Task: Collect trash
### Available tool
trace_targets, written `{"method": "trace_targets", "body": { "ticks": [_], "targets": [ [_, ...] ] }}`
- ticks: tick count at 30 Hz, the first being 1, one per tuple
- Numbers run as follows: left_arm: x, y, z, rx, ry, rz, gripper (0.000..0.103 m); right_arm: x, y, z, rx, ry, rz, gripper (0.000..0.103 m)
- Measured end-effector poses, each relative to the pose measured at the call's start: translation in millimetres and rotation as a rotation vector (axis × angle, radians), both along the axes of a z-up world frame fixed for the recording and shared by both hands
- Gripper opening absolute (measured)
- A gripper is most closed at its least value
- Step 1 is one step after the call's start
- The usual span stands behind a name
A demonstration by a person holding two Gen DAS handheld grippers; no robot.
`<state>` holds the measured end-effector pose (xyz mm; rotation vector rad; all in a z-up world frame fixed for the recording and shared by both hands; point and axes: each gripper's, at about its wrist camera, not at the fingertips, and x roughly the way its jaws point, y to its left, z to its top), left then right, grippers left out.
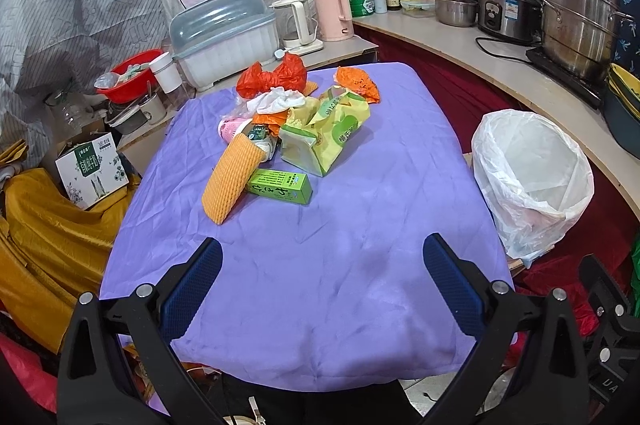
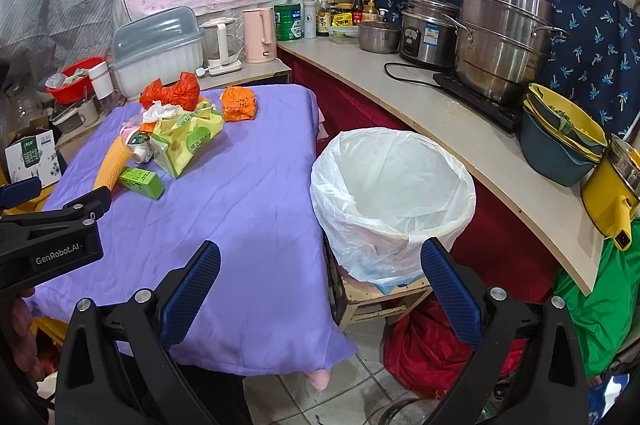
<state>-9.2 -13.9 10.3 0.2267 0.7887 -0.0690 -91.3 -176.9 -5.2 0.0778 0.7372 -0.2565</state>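
Observation:
A heap of trash lies at the far half of the purple-covered table (image 1: 320,285): an orange foam net sleeve (image 1: 232,177), a small green box (image 1: 282,186), a yellow-green tissue pack (image 1: 328,129), a red plastic bag (image 1: 272,75), white crumpled paper (image 1: 280,101) and an orange wrapper (image 1: 358,83). A bin lined with a white bag (image 2: 394,201) stands right of the table. My left gripper (image 1: 322,265) hovers open over the table's near part, empty. My right gripper (image 2: 320,267) is open and empty, between the table edge and the bin. The left gripper (image 2: 52,225) also shows in the right wrist view.
A counter (image 2: 440,113) along the right carries steel pots (image 2: 504,41), a rice cooker, bottles and stacked bowls (image 2: 564,141). Behind the table stand a dish rack box (image 1: 226,33), kettles and a red basin. A carton (image 1: 92,169) sits on yellow cloth at left.

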Motion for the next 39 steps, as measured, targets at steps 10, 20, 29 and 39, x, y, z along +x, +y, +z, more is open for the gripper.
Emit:
{"method": "trace_targets", "body": {
  "ticks": [10,20,29,39],
  "targets": [
    [5.7,1.0,-0.9,-0.001,0.012,0.012,0.096,8.3,-3.1,6.6,0.000,0.004,0.010,0.096],
    [4.3,2.4,-0.5,-0.001,0.012,0.016,0.096,11.1,-1.1,6.2,0.002,0.000,0.013,0.096],
    [4.0,2.5,0.0,-0.001,0.011,0.016,0.096,11.1,-0.5,6.8,0.003,0.000,0.012,0.096],
    [4.2,2.3,0.3,-0.001,0.012,0.017,0.096,11.4,0.3,6.7,0.002,0.000,0.015,0.096]
  ]
}}
